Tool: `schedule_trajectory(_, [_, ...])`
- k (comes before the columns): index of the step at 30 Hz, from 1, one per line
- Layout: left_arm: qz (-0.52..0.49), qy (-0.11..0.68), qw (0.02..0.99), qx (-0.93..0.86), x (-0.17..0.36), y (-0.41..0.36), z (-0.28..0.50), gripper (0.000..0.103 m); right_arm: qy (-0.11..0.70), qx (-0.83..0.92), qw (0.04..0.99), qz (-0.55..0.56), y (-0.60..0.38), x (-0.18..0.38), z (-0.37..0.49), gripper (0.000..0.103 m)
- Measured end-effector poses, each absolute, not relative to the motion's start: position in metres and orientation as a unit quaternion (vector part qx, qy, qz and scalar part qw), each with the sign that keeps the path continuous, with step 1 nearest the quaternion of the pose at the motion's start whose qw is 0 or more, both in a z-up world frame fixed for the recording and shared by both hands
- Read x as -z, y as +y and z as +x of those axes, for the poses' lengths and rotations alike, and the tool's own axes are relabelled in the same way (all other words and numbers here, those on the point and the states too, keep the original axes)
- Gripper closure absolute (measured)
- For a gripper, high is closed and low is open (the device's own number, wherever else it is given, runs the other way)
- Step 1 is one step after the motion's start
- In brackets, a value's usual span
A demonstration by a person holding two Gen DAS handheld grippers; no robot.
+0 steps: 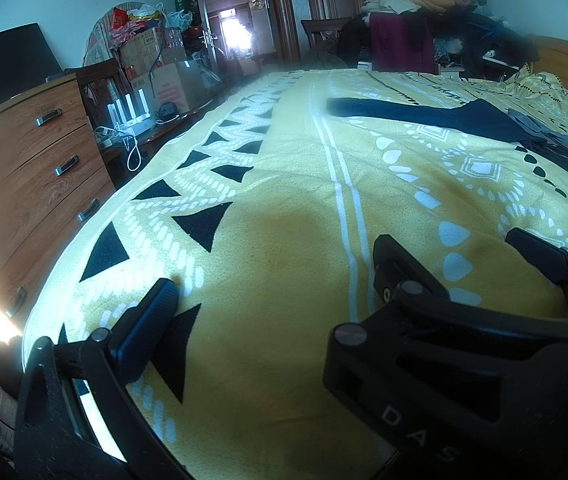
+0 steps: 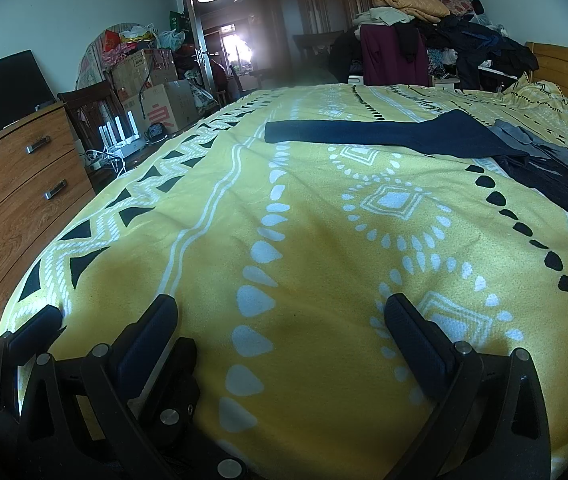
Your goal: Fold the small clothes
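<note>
A dark navy garment (image 2: 395, 132) lies spread flat on the far right part of the yellow patterned bedspread (image 2: 315, 240), one long part stretched to the left. It also shows in the left wrist view (image 1: 423, 114). A grey piece (image 2: 523, 138) lies on its right side. My right gripper (image 2: 280, 312) is open and empty, low over the near end of the bed. My left gripper (image 1: 276, 264) is open and empty beside it, close to the bed's left edge. In the left wrist view, the right gripper's fingers (image 1: 539, 256) show at the right.
A wooden chest of drawers (image 2: 12, 184) with a dark screen on top stands left of the bed. Boxes and bags (image 2: 148, 80) are piled behind it by the doorway. A heap of clothes (image 2: 423, 32) sits past the far end. A wooden headboard (image 2: 563, 68) is at the right.
</note>
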State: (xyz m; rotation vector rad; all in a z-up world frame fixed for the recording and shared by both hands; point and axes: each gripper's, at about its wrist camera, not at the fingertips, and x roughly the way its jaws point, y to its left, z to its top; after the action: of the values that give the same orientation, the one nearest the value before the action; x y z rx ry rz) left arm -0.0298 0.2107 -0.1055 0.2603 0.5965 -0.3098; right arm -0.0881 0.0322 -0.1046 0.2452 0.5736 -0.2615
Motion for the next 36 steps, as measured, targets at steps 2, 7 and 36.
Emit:
schedule_trajectory(2, [0.127, 0.292, 0.936, 0.151, 0.1055, 0.2106, -0.0298, 0.0, 0.281, 0.128, 0.943, 0.12, 0.032, 0.1043, -0.0881, 0.0])
schedule_trajectory(7, [0.127, 0.292, 0.936, 0.152, 0.1055, 0.2108, -0.0298, 0.0, 0.282, 0.129, 0.943, 0.12, 0.0319, 0.1043, -0.088, 0.0])
schedule_trajectory(36, [0.124, 0.296, 0.935, 0.153, 0.1047, 0.2082, -0.0259, 0.0, 0.28, 0.133, 0.943, 0.124, 0.0243, 0.0974, -0.0854, 0.0])
